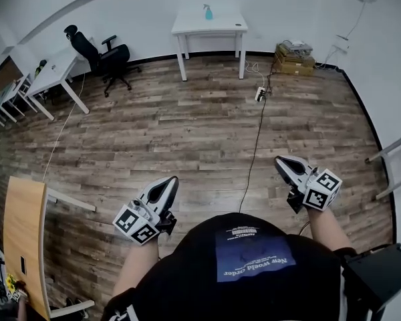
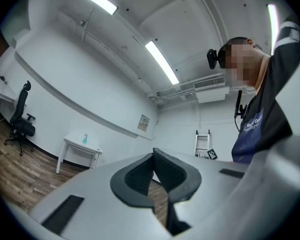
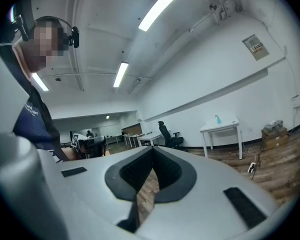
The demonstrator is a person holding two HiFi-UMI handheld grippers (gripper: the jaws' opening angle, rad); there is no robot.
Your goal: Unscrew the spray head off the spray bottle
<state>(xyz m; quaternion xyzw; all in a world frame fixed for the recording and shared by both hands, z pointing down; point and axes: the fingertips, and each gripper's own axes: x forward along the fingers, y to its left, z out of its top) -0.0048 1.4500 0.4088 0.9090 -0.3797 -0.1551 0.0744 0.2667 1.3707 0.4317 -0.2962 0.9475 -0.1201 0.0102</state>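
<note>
A small teal spray bottle (image 1: 208,11) stands on a white table (image 1: 220,24) against the far wall, several steps away across the wooden floor. The same spray bottle (image 2: 85,139) shows tiny in the left gripper view, and again as the spray bottle (image 3: 218,119) in the right gripper view. My left gripper (image 1: 170,183) is held low at the left in front of my body, shut and empty. My right gripper (image 1: 281,162) is held at the right, shut and empty as well. Both point roughly toward the far table.
A black office chair (image 1: 100,55) and white desks (image 1: 50,79) stand at the far left. A cable and power strip (image 1: 260,94) run across the floor. Boxes (image 1: 294,57) sit at the far right, a wooden tabletop (image 1: 23,233) at near left, a ladder (image 1: 397,159) at the right.
</note>
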